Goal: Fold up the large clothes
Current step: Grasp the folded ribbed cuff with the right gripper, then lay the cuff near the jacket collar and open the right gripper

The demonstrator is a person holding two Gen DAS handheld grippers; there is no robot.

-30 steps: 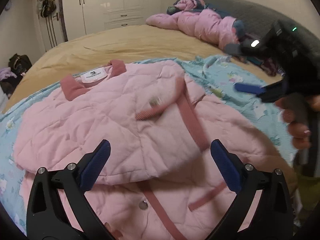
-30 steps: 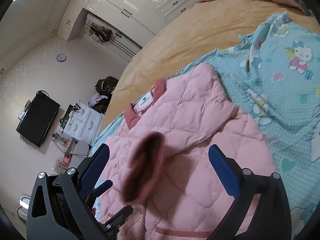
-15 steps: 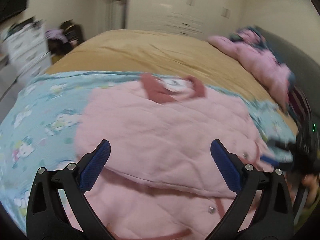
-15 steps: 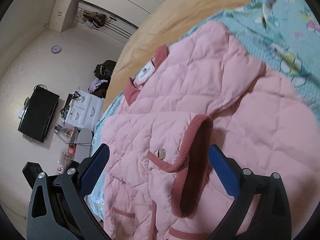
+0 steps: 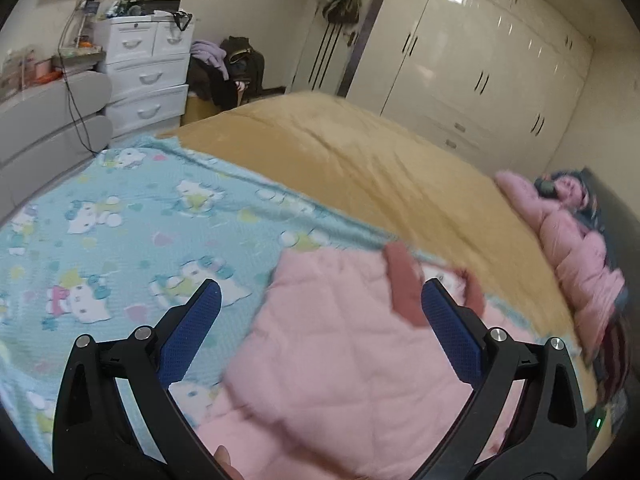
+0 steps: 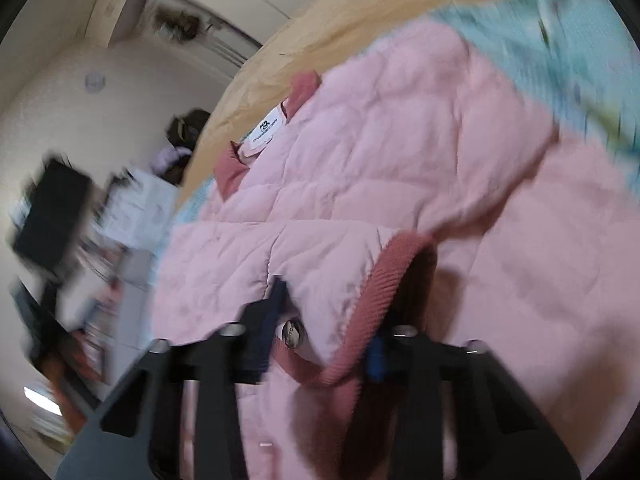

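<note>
Now pink jacket's cuff (image 6: 384,280) between right gripper's (image 6: 326,336) fingers.

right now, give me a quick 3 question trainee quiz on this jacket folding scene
1. True or false: the left gripper holds the pink jacket.
2. What has the right gripper closed on?
A. the collar label
B. the ribbed sleeve cuff
C. the blue blanket
3. What lies directly under the jacket?

Key
1. False; its jaws stand wide apart, empty.
2. B, the sleeve cuff.
3. The blue cartoon-print blanket, spread over the tan bedcover.
</note>
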